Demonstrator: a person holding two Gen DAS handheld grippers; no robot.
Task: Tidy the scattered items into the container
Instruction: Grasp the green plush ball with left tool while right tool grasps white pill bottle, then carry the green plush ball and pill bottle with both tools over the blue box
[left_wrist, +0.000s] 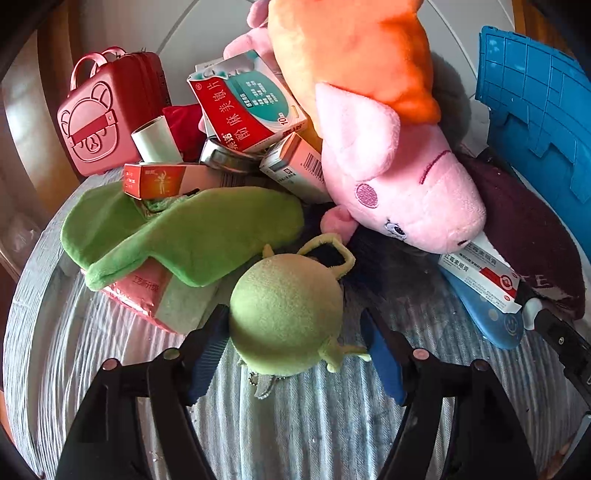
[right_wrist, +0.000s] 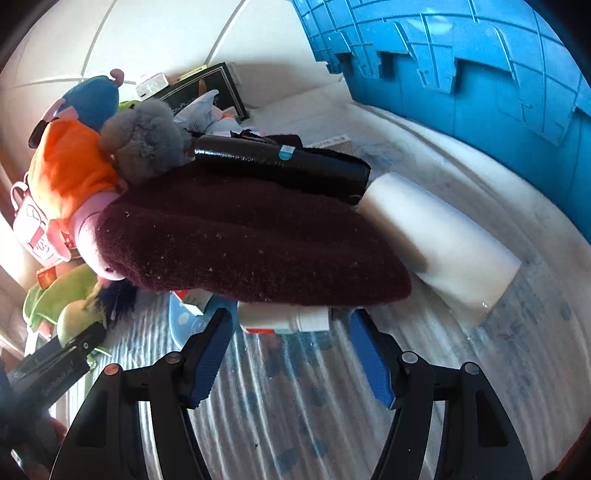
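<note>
Green round plush ball (left_wrist: 286, 314) sits between our spread left claw (left_wrist: 295, 350), not yet pinched; right claw (right_wrist: 291, 350) gapes empty.

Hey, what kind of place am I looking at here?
Probably a home room: plush toys like a pink pig and medicine boxes lie heaped on a striped cloth, beside a blue plastic crate.
</note>
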